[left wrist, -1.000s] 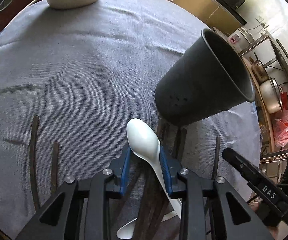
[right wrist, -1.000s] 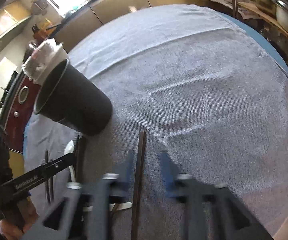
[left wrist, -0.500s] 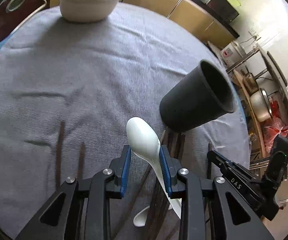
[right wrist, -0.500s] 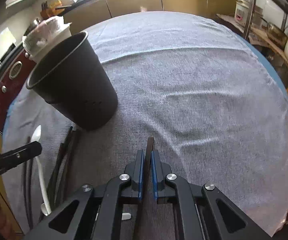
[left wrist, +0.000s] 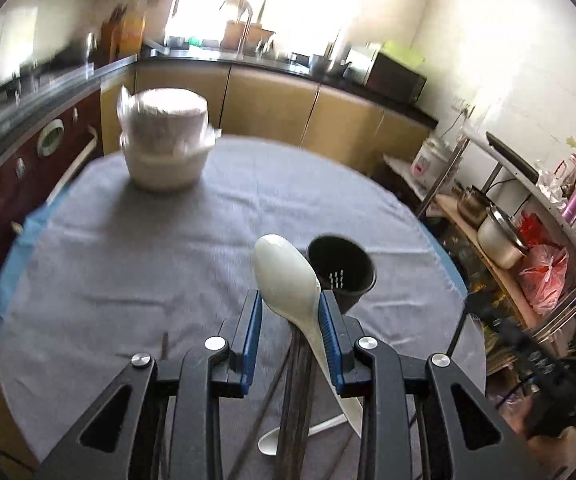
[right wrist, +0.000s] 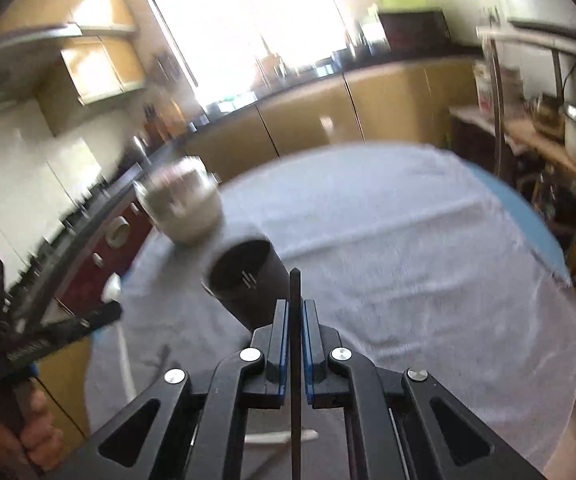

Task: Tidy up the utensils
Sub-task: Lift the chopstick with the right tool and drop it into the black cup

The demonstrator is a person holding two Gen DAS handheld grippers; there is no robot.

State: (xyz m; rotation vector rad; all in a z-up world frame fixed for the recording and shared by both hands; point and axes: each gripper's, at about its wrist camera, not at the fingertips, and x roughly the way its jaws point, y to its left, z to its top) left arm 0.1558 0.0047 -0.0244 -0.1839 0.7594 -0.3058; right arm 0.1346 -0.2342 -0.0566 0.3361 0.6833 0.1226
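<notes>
- The left gripper holds a white spoon between its blue pads; the bowl of the spoon sticks out in front and the handle runs back under the gripper
- The right gripper is closed on a dark chopstick, nearly fully shut, and its tip stands out past the fingers
- A black utensil holder stands upright on the grey cloth of the table, just beyond both grippers, with small holes visible in its bottom
- More dark chopsticks and another white spoon lie on the cloth below the left gripper
- A white stack of bowls stands at the far side of the table, well apart from the holder
</notes>
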